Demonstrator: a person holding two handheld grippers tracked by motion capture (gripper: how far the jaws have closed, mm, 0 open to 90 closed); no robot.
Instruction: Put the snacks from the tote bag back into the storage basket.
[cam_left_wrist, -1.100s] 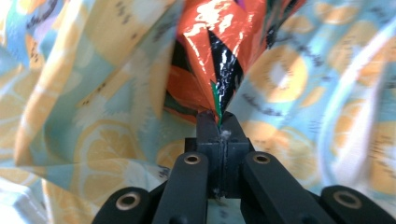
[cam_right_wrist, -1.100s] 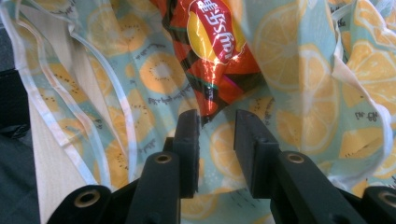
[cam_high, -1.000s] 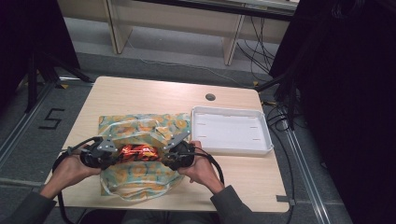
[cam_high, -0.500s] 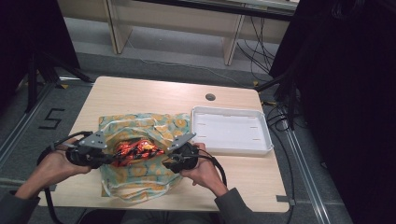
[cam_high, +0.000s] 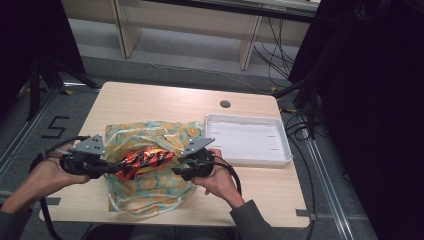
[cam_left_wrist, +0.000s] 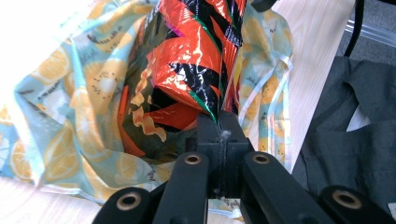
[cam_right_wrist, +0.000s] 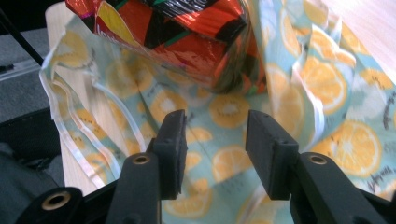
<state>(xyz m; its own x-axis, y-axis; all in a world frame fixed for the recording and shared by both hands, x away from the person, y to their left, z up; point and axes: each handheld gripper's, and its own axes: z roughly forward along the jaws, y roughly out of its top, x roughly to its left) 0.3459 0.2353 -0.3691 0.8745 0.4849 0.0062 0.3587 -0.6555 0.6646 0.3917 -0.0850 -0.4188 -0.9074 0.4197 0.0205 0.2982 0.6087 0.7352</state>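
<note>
A crinkly orange, red and black snack bag (cam_high: 144, 161) hangs just above a lemon-print cloth bag (cam_high: 150, 197) with white drawstrings, which is spread on the wooden table (cam_high: 150, 102). My left gripper (cam_high: 116, 170) is shut on the snack bag's end seam (cam_left_wrist: 212, 109), with the packet (cam_left_wrist: 196, 56) stretching away from its jaws. My right gripper (cam_high: 175, 167) is at the packet's other end. Its jaws have just been opening, and the right gripper (cam_right_wrist: 215, 135) now stands open with nothing clamped; patterned cloth (cam_right_wrist: 224, 168) lies beneath and the snack bag (cam_right_wrist: 187, 32) hangs beyond its fingertips.
A shallow white tray (cam_high: 247, 142) lies to the right of the cloth bag. A round cable hole (cam_high: 225, 104) is in the tabletop behind it. Black cables trail from both grippers over the table's near edge.
The left hand has drawn left and lifted, raising the snack bag off the cloth bag. The right hand has stayed about where it was.
</note>
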